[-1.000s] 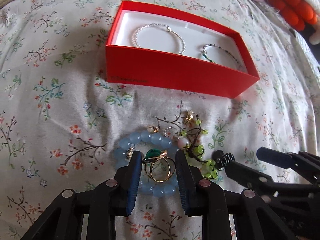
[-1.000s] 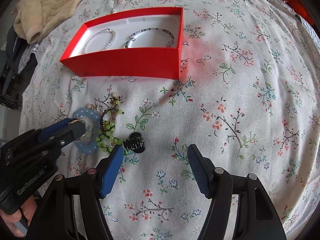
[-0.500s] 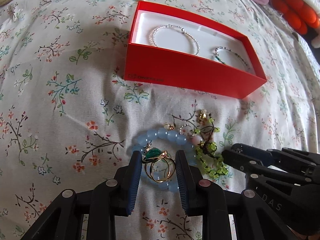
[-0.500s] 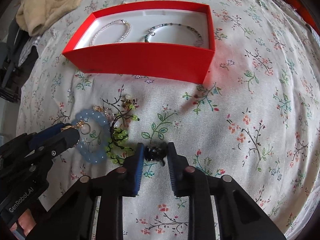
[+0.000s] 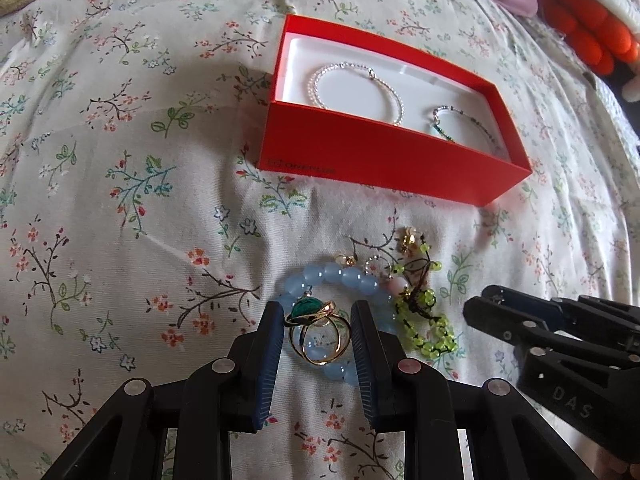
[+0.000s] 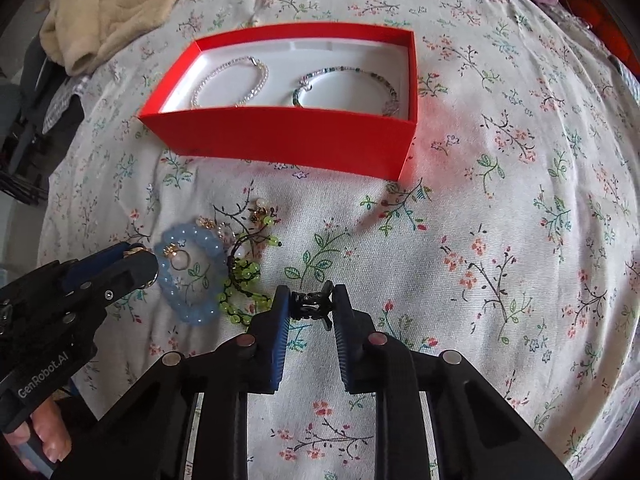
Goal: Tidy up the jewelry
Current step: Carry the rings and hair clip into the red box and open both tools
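Observation:
My left gripper is shut on a gold ring with a green stone, held just above a blue bead bracelet on the floral cloth. My right gripper is shut on a small black hair claw. It also shows at the right of the left wrist view. A green bead bracelet lies between the two grippers. The red box stands beyond, with a pearl bracelet and a green-and-silver bracelet inside.
Small gold earrings lie beside the bracelets. A beige blanket is at the far left, orange and purple items at the far right. The floral cloth stretches to the right of the box.
My right gripper moved left onto the black hair claw and closed on it. My left gripper kept the ring and lifted back slightly; the box looks farther and more to the right.

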Demonstrator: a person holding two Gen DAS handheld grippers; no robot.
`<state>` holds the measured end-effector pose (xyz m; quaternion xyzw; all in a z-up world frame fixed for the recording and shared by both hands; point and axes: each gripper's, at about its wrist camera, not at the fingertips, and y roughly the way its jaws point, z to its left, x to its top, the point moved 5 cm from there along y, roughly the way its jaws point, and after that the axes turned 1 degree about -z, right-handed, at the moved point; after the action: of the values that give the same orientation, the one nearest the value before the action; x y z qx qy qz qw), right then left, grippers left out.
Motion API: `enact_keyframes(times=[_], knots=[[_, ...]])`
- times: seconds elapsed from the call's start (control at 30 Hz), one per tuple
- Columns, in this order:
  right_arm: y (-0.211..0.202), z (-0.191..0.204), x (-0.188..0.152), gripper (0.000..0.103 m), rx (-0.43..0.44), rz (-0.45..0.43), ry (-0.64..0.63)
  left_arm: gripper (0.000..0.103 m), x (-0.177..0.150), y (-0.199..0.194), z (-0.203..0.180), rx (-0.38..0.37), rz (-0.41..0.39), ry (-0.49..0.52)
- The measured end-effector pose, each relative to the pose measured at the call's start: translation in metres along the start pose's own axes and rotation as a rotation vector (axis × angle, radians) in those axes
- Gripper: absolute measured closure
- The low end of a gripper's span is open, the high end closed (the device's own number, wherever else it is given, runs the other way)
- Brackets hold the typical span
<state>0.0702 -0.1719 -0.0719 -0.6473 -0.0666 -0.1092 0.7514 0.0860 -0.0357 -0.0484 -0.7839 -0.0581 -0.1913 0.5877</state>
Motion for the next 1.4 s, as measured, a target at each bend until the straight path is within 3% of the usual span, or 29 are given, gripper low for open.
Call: enact_keyframes(times=[0.43,0.87,1.13,1.4], knots=[[-0.043,-0.004,0.012,0.081,0.062,-0.083,0.017,0.075,0.018,-0.014,0.007,-0.027,-0.035,-0.028],[-0.063,-0.006,0.058,0.081,0.145,-0.169,0.117,0.075,0.06,-0.022,0.004,-0.112,-0.107,-0.07],[-0.053,-0.022,0.087,0.08,0.164,-0.194,0.16,0.075,0.091,-0.008,-0.013,-0.153,-0.157,-0.064],[-0.029,-0.036,0.097,0.08,0.154,-0.165,0.198,0.075,0.103,0.016,-0.023,-0.118,-0.159,-0.043]])
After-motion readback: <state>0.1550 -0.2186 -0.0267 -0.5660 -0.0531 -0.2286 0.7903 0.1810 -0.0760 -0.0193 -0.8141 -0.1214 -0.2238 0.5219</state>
